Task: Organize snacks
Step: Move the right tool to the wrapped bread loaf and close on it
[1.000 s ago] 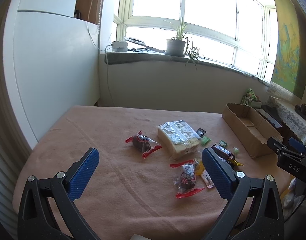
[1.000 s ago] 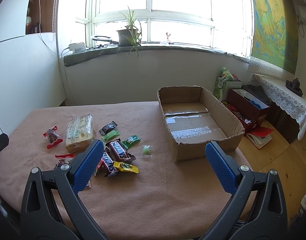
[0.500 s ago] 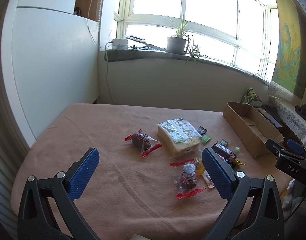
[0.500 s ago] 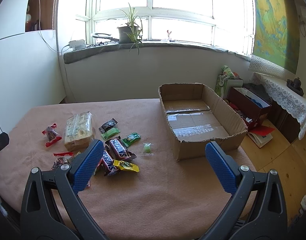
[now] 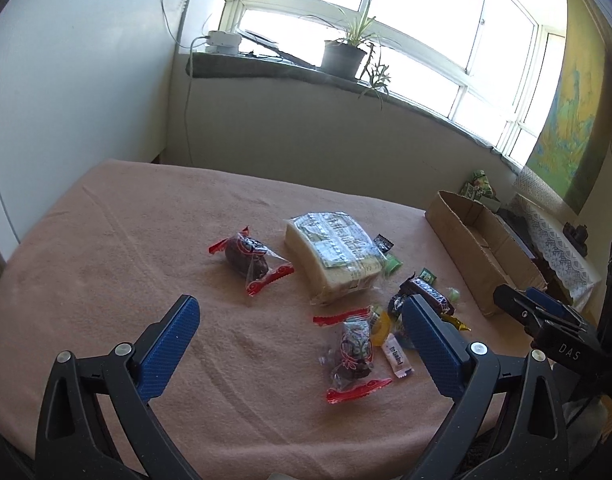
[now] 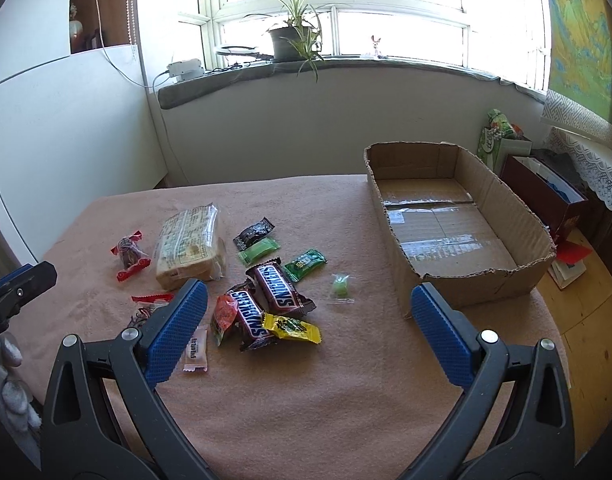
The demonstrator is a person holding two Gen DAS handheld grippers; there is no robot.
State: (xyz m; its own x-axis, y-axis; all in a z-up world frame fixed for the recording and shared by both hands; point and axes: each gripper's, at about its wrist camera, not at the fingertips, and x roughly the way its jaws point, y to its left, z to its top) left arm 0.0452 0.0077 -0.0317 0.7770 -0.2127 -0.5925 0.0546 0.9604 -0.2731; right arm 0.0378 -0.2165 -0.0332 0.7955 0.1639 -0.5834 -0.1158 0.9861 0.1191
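Tabletop (image 6: 346,400) under fuzzy salmon-pink cloth, corners rounded. Cardboard box (image 6: 538,244): shallow, rectangular, torn corrugated rim, taped floor, at right end of tabletop. Left tongs (image 5: 297,344) and right tongs (image 6: 306,330): black frames, blue ribbed pads, spread wide, holding nothing, above cloth. Bread loaf (image 6: 189,246) in clear crinkly printed wrap, left of snack pile. Two glossy brown Snickers bars (image 6: 275,286) overlapping mid-cloth. Two dark cakes (image 5: 247,258) in clear red-edged wrappers. Small green round candy (image 6: 340,286) in clear packet between bars and box.
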